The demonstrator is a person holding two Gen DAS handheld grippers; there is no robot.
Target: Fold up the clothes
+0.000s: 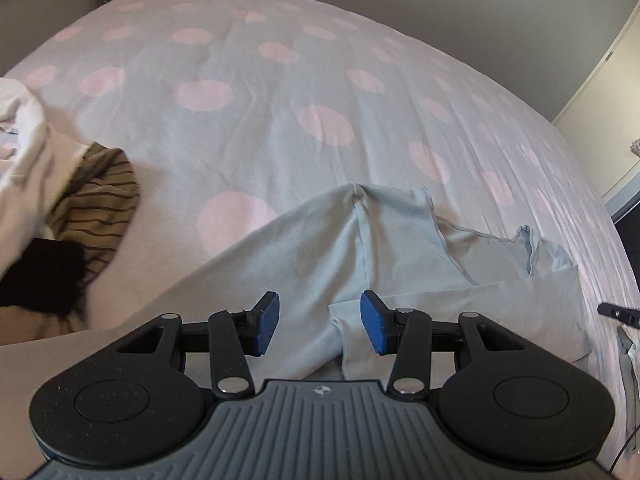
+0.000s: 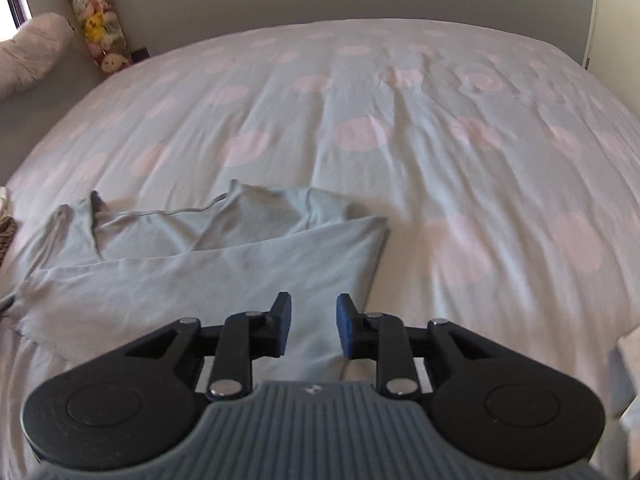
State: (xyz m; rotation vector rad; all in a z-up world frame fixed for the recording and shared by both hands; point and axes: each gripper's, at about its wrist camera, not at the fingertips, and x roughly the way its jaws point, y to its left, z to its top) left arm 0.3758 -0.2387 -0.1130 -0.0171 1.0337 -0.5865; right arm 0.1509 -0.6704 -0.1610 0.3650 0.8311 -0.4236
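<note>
Left wrist view first: left gripper (image 1: pixel 319 322) low over the near part of the shirt (image 1: pixel 320 240), jaws wide, nothing between the blue pads (image 1: pixel 267 322), cloth only underneath. Laid out pale blue on the bed (image 1: pixel 280 100), partly folded, one panel drawn over the body, a ridge running up the middle, neckline and a crumpled sleeve off to the right. Probably spread near the bed's front edge so both tools reach a hem without stretching. Right wrist view now: right gripper (image 2: pixel 314 326) above the shirt's lower right corner, jaws parted too, moderately, empty. Folded edge slanting up to a corner just ahead, bare spotted sheet to the right of it. Plenty of open room ahead and to the right for swinging a fold over. Tighter on the left: clothes pile (image 1: pixel 60 200), white, striped and black, near the shirt, not touching as far as visible. Toys (image 2: pixel 100 28) in the far corner, well clear. Looks like a regrasp between folds, both tools lined up on the near hem.
</note>
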